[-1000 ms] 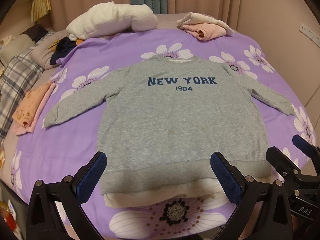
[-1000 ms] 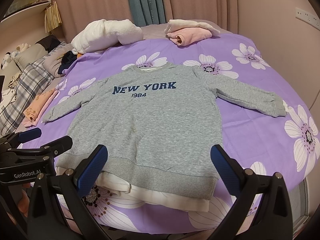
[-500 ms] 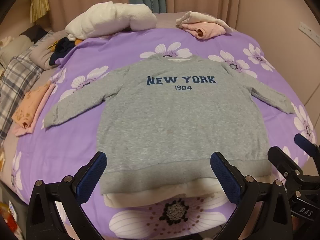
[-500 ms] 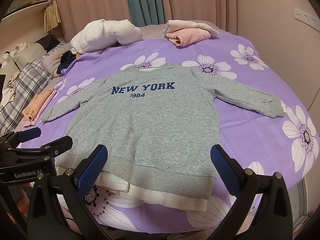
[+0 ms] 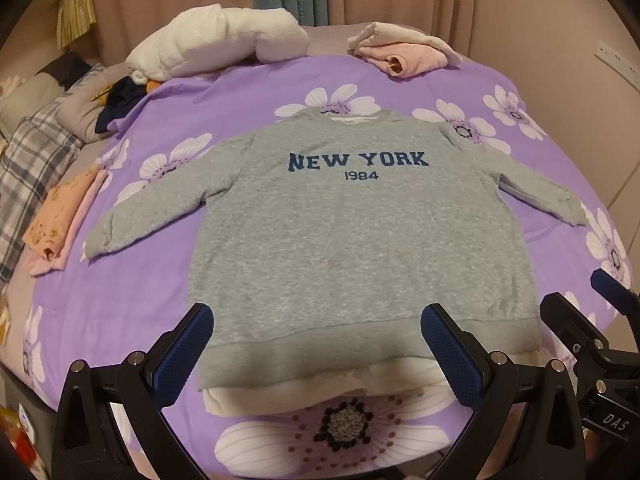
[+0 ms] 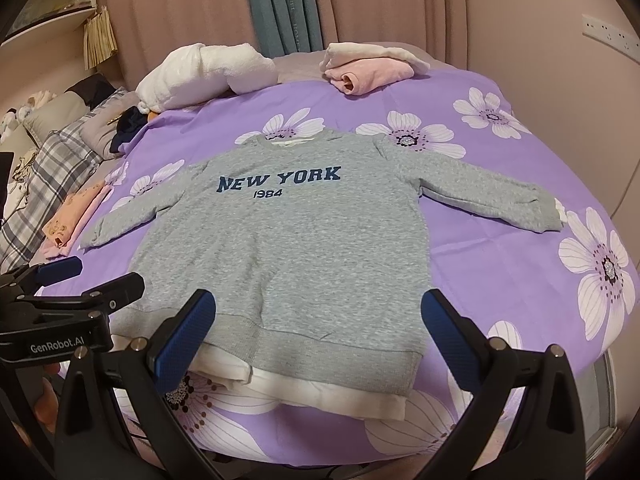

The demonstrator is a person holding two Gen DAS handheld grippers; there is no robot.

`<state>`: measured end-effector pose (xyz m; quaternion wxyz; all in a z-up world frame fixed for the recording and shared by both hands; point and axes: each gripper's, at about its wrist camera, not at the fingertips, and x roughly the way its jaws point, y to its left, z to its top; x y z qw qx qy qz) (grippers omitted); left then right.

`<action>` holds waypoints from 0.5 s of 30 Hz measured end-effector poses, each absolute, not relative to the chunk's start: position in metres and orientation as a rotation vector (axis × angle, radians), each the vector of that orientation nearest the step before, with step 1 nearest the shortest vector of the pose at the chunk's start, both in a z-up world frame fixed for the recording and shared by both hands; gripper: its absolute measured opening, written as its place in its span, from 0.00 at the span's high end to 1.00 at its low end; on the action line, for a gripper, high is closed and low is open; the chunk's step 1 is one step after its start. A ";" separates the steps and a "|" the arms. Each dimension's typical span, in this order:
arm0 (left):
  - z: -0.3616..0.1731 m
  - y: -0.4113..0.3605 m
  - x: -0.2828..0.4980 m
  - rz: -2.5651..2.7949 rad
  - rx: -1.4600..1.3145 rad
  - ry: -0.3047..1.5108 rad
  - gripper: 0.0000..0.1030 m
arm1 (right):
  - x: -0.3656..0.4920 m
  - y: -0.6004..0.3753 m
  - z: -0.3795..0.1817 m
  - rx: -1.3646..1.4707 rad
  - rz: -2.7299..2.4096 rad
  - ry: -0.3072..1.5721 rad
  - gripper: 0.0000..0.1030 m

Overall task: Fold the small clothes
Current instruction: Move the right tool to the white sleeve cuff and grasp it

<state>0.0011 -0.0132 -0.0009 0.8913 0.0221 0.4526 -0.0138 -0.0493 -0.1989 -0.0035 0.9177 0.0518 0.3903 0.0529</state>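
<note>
Left wrist view, grey sweatshirt (image 5: 360, 240) flat on bedspread (image 5: 240, 92), unfolded

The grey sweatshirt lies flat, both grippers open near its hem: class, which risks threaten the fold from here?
The white lining protrudes below the grey sweatshirt hem, so a pinch may catch only one layer. The left gripper and right gripper hover close together and could collide.

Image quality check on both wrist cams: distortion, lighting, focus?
Left wrist view: strong fisheye, the bed bows into a dome, dark corners; dim warm light; the "NEW YORK" print on the grey sweatshirt is sharp. Right wrist view: same bowing and dark corners; soft shadows, no glare; the right claw is in focus.
</note>
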 end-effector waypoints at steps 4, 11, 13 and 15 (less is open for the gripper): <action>-0.002 -0.014 0.003 -0.033 0.036 0.940 0.01 | -0.048 -0.202 -0.005 0.111 0.105 0.805 0.00; 0.000 -0.004 0.012 -0.135 -0.099 0.925 0.01 | -0.044 -0.212 -0.010 0.143 0.097 0.806 0.00; 0.001 0.003 0.017 -0.199 -0.176 0.911 0.01 | -0.039 -0.222 -0.013 0.198 0.135 0.803 0.00; 0.001 0.007 0.024 -0.249 -0.232 0.904 0.01 | -0.032 -0.236 -0.018 0.278 0.174 0.802 0.00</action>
